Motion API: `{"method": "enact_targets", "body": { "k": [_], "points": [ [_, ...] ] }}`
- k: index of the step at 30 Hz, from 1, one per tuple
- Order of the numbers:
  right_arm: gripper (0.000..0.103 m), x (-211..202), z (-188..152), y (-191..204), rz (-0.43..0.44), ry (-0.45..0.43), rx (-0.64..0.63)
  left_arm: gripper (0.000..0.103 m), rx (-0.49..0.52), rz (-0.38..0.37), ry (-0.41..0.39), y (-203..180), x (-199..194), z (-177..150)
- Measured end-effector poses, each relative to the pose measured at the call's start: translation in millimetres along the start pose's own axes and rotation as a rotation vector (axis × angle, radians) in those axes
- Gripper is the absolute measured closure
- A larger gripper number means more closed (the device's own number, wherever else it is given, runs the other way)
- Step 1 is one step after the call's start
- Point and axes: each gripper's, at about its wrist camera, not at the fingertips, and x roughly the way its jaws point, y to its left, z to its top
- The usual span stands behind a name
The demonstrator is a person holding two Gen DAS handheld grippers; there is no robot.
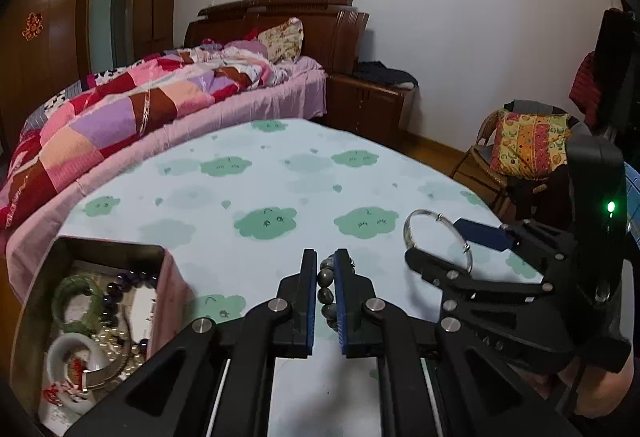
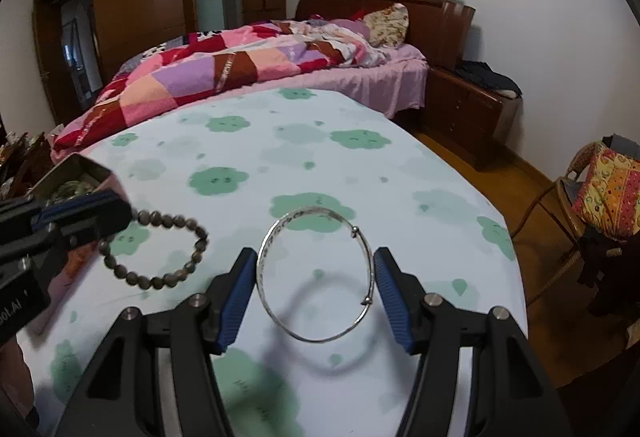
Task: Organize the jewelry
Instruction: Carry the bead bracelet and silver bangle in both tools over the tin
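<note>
My left gripper (image 1: 325, 257) is shut on a grey beaded bracelet (image 1: 326, 295), held above the cloud-print table; the bracelet hangs from its jaws in the right wrist view (image 2: 160, 249), where the left gripper (image 2: 120, 211) enters from the left. My right gripper (image 2: 316, 261) grips a thin silver bangle (image 2: 316, 275) across its width, lifted above the table, its shadow below. The bangle also shows in the left wrist view (image 1: 438, 237), held by the right gripper (image 1: 436, 243). A metal jewelry box (image 1: 44, 301) at lower left holds a green bangle (image 1: 76, 301), pearls and beads.
The table (image 1: 248, 189) has a pale cloth with green clouds. A bed with a patchwork quilt (image 1: 120, 113) lies behind it. A chair with a patterned cushion (image 1: 528, 145) stands at the right, beyond the table edge. The box also shows at the left (image 2: 76, 173).
</note>
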Motion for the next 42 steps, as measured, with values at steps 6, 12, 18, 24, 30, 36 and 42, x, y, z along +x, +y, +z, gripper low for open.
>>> {"method": "enact_targets", "body": {
  "k": [6,12,18,24,30,36,42],
  "points": [
    [0.041,-17,4,17,0.027,-0.037,-0.030,0.096,-0.002,0.018,-0.036,7,-22,2],
    [0.041,-29,15,34,0.067,-0.072,-0.058,0.096,-0.005,0.046,-0.055,16,-35,2],
    [0.041,-38,24,54,0.098,-0.100,-0.094,0.096,-0.038,0.063,-0.073,32,-50,2],
    [0.041,-46,32,74,0.117,-0.121,-0.136,0.096,-0.057,0.084,-0.094,44,-65,2],
    [0.041,-54,37,94,0.149,-0.137,-0.170,0.096,-0.085,0.116,-0.113,62,-86,-1],
    [0.041,-58,42,118,0.205,-0.139,-0.197,0.096,-0.115,0.160,-0.127,81,-103,-7],
    [0.041,-56,44,144,0.257,-0.136,-0.236,0.096,-0.140,0.214,-0.129,100,-112,-15]
  ]
}}
